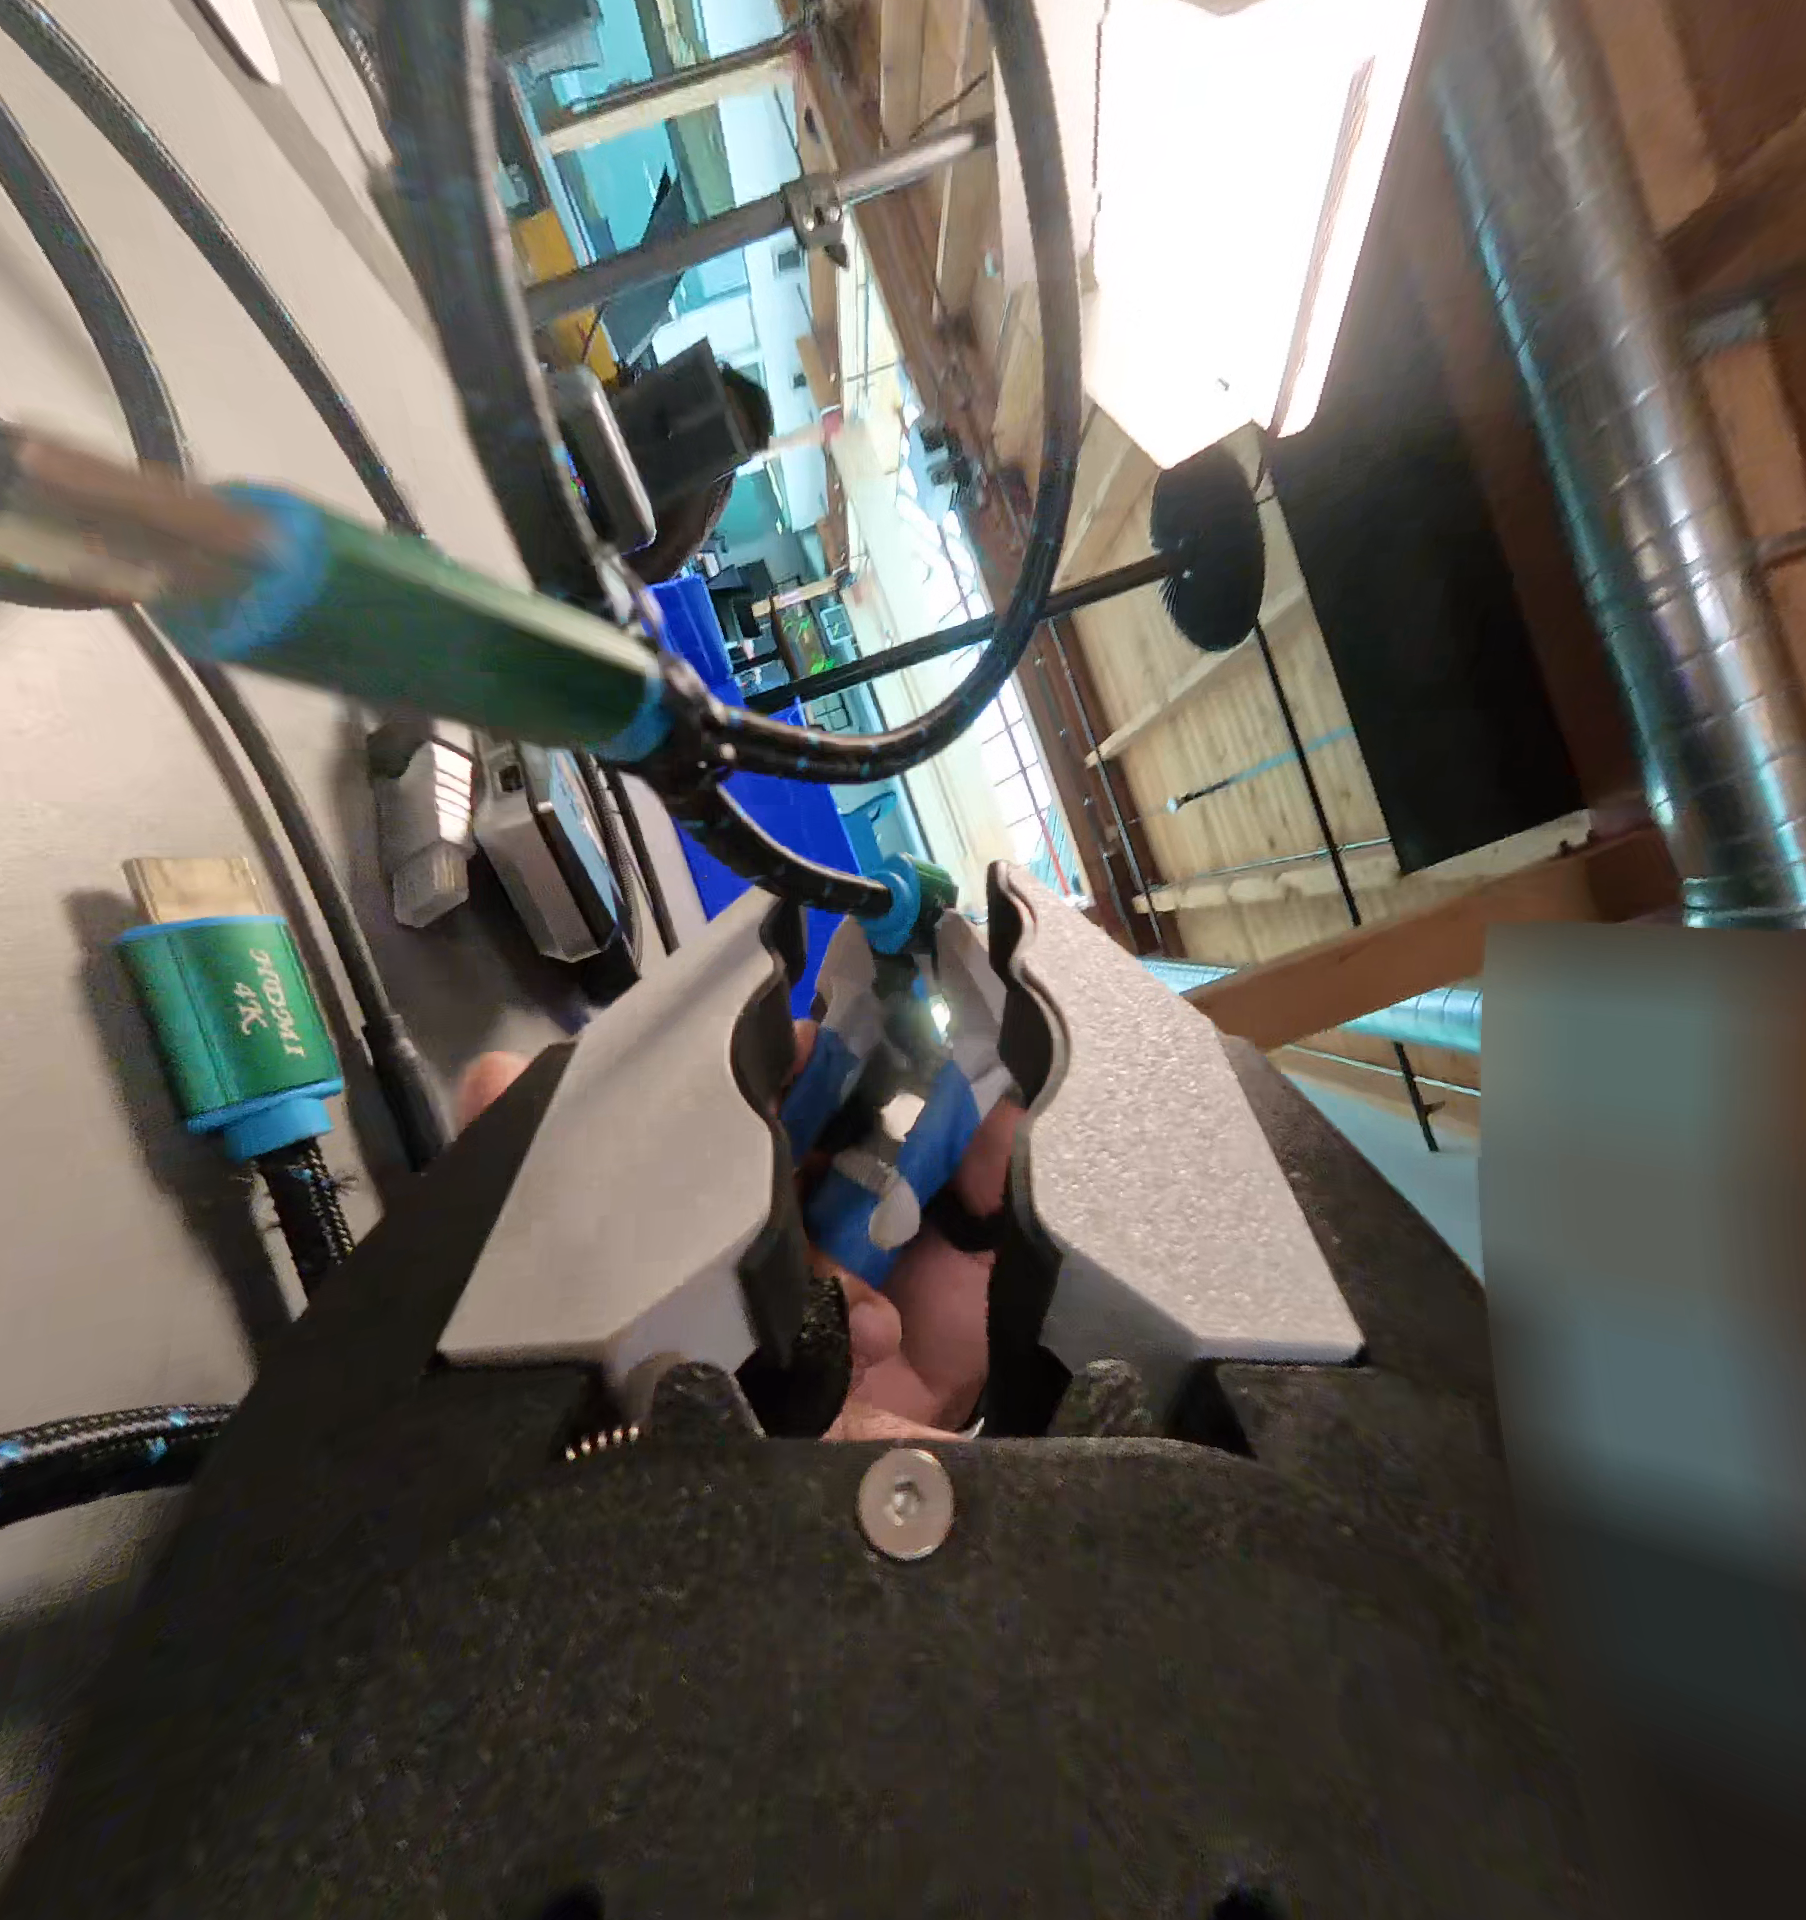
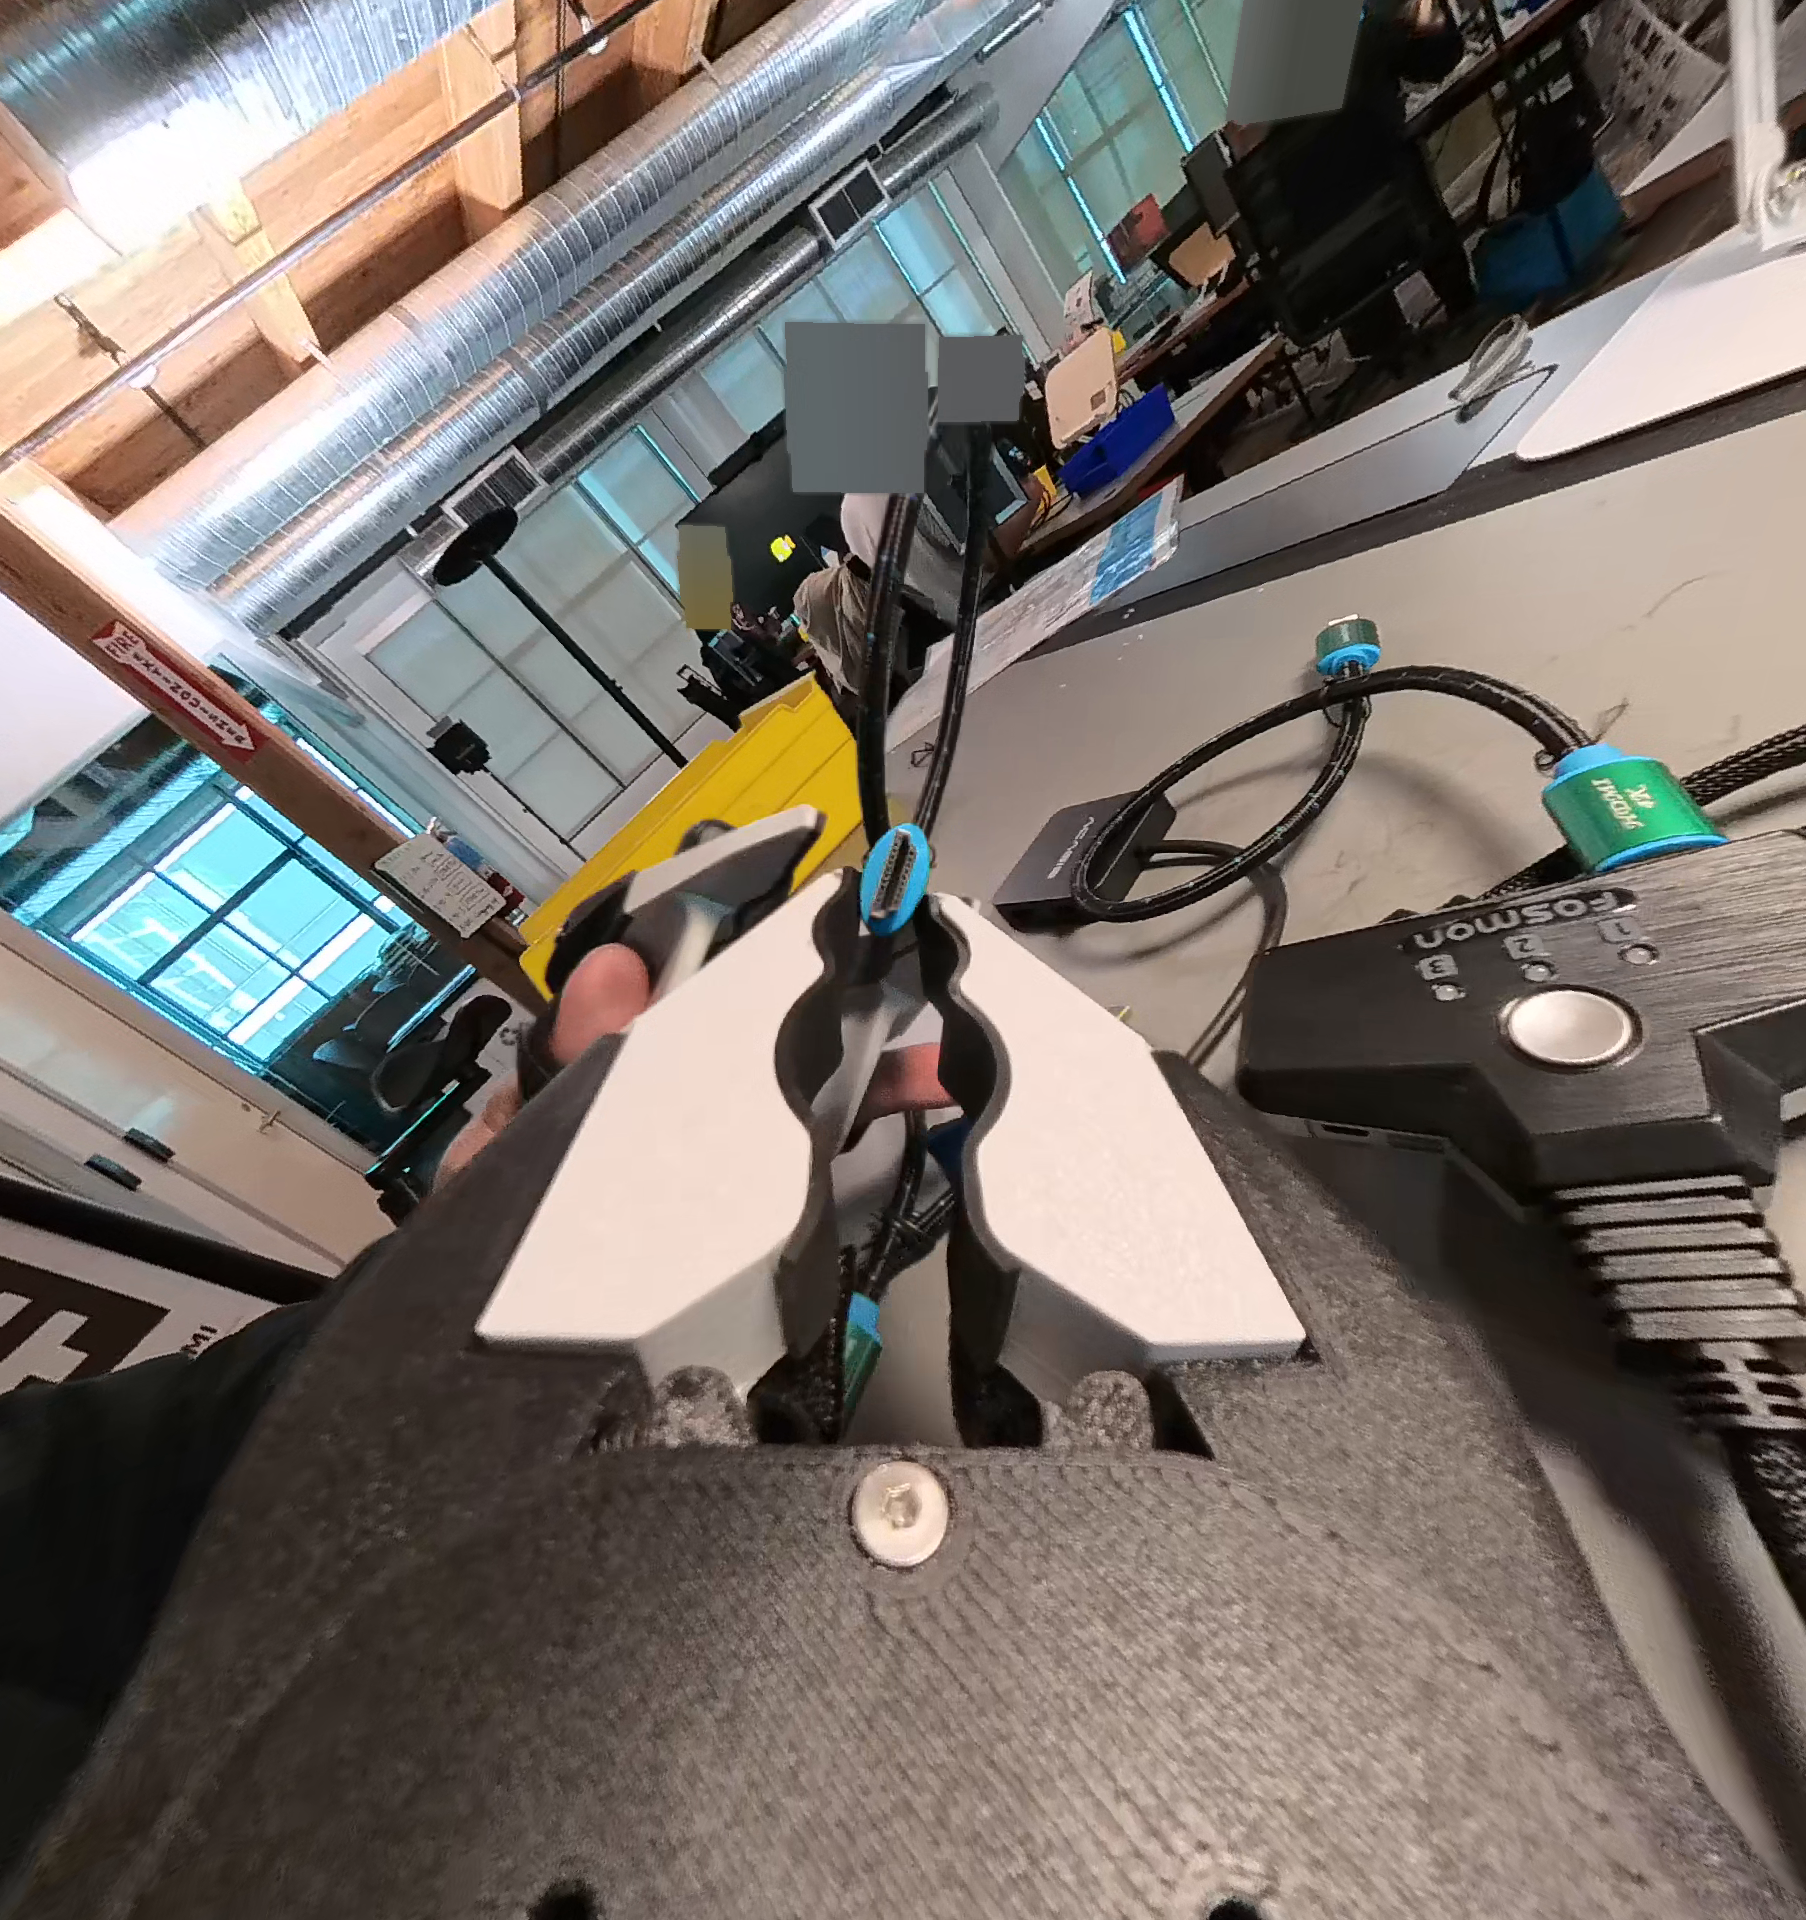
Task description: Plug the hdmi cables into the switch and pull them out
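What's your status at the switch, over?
Left tongs open. Right tongs shut on plug, in the air, clear of switch. Second plug seated in switch. Cables looped ahead.

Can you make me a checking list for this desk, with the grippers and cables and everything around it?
Surface: grey table.
Job's things: black switch with a green plug that looks plugged in; loose plug lying flat on the table.
Clutter: small black box.
Grippers: left gripper open, empty; right gripper shut on held plug.
Cables: black braided cable looped on the table.
Surroundings: yellow bin, silver ducts, windows.
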